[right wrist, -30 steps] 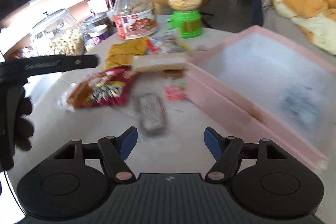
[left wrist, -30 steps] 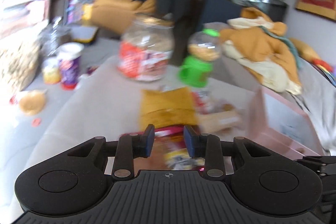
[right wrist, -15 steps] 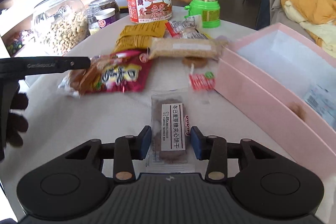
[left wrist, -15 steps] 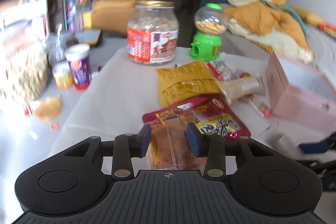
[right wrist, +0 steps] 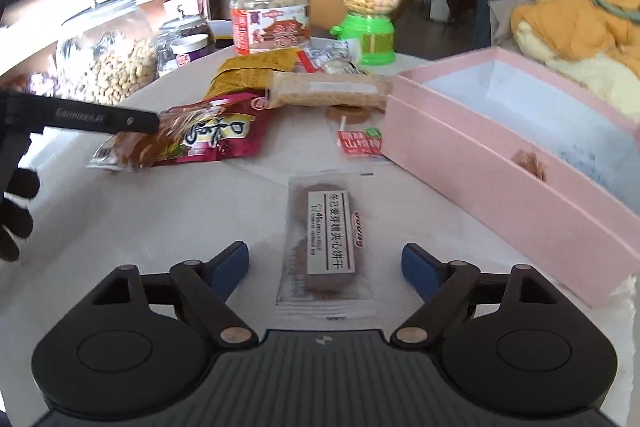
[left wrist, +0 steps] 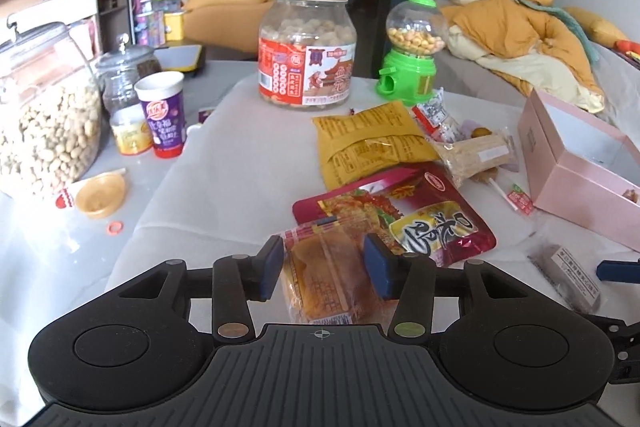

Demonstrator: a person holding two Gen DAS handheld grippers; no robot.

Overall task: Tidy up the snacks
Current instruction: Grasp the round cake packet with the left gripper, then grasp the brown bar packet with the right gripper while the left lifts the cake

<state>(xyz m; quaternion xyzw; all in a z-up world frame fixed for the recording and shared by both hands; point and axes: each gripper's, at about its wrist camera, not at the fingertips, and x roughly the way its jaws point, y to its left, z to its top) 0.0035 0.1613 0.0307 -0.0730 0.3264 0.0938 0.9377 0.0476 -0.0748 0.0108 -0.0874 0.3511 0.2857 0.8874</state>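
My left gripper (left wrist: 324, 261) has its jaws on both sides of an orange snack packet (left wrist: 332, 283) lying on the white table, pads close to it but a gap shows. A maroon snack bag (left wrist: 400, 215) lies just beyond it. My right gripper (right wrist: 326, 269) is wide open over a clear-wrapped brown biscuit pack (right wrist: 326, 239), not touching it. The open pink box (right wrist: 520, 147) stands to the right. The left gripper shows in the right wrist view (right wrist: 152, 121) at the orange packet (right wrist: 132, 147).
A yellow packet (left wrist: 372, 143), a sesame bar (right wrist: 324, 89), a lollipop (right wrist: 358, 139), a peanut jar (left wrist: 306, 47) and a green candy dispenser (left wrist: 412, 51) sit farther back. A big glass nut jar (left wrist: 40, 111) and a purple cup (left wrist: 162, 115) stand at the left.
Both grippers have opened wider. The right one was close around the biscuit pack and now stands wide open. The left one's jaws have spread around the orange packet.
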